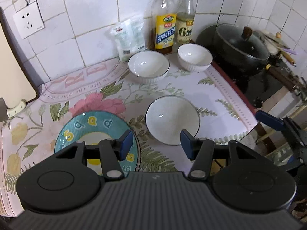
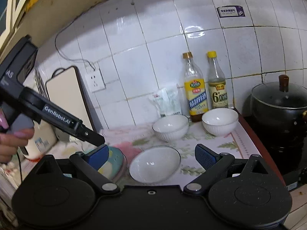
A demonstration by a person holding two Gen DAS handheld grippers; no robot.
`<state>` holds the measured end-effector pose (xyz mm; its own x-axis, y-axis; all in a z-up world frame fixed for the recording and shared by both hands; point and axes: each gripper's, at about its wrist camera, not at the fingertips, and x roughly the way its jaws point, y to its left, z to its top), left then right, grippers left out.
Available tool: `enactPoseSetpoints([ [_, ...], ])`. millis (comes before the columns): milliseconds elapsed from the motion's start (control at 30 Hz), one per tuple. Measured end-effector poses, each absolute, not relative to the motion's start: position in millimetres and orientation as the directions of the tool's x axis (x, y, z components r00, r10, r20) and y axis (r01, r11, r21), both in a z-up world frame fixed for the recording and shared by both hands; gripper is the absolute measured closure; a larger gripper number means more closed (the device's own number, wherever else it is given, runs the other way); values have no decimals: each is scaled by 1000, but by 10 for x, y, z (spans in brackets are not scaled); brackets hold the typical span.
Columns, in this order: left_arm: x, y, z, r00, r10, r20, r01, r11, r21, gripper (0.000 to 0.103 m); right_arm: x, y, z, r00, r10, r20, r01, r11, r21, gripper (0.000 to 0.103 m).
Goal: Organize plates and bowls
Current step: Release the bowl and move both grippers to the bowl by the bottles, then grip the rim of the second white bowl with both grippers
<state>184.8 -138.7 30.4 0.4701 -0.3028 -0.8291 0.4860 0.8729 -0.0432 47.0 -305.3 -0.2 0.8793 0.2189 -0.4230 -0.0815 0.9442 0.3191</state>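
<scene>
A teal plate (image 1: pixel 92 126) with yellow letters lies on the flowered counter cloth, partly hidden under my left gripper (image 1: pixel 156 143). That gripper hangs above the counter, open, with nothing between its blue pads. Beside the plate, to its right, sits a white bowl (image 1: pixel 172 118) with a dark rim. Two more white bowls (image 1: pixel 148 65) (image 1: pixel 194 57) stand at the back by the bottles. My right gripper (image 2: pixel 153 155) is open and empty above the near bowl (image 2: pixel 155 164). The plate (image 2: pixel 115 161) shows behind its left pad. A hand holds the left gripper's body (image 2: pixel 57 118) at the left.
Two sauce bottles (image 1: pixel 165 19) (image 1: pixel 185 17) and a white bag (image 1: pixel 130 36) stand against the tiled wall. A black lidded pot (image 1: pixel 241 46) sits on the stove to the right, past the counter's edge. A cutting board (image 2: pixel 65 99) leans at the left under a wall socket (image 1: pixel 28 23).
</scene>
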Motion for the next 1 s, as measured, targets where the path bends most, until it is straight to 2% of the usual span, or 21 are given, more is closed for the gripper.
enactPoseSetpoints([
  [267, 2206, -1417, 374, 470, -366, -803, 487, 867, -110, 48, 914, -3257, 209, 851, 301, -431, -86, 889, 450, 12],
  [400, 2496, -1412, 211, 504, -346, -791, 439, 892, -110, 48, 1252, -3351, 108, 835, 329, -441, -73, 860, 505, 18],
  [567, 2842, -1405, -58, 494, -388, -778, 444, 882, -158, 48, 1641, -3406, -112, 817, 361, -449, -44, 816, 577, 24],
  [800, 3297, -1431, -403, 477, -442, -759, 421, 873, -244, 48, 2062, -3433, -446, 782, 349, -517, 62, 781, 621, 28],
  [1000, 3569, -1418, -766, 490, -431, -758, 334, 896, -293, 48, 2301, -3483, -700, 736, 309, -602, 188, 761, 620, 28],
])
